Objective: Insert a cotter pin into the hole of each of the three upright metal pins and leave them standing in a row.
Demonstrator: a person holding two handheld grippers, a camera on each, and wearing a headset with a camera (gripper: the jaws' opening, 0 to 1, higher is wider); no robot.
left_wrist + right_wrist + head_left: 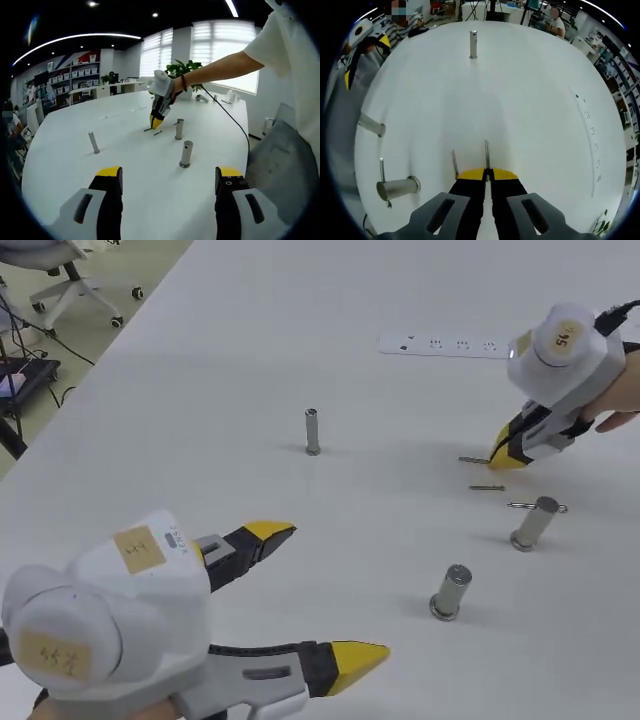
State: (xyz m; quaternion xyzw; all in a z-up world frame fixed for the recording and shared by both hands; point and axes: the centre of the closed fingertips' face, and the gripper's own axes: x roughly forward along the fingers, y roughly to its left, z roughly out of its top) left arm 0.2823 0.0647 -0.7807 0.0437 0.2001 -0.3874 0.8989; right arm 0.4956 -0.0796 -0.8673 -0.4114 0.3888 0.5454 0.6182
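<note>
1. Metal pin, the nearest, stands on the white table right of my left tongs, jaws gaping wide.
2. Beyond it, the second metal pin carries a cotter pin through its top.
3. A loose cotter pin lies next; my right tongs pinch another, the held cotter pin.
4. The third metal pin stands well apart, leftward.

on the table, one metal pin stands well left; second pin and third pin right, close together; behind them a loose cotter pin, then a held cotter pin in the right gripper; power strip farthest back
</note>
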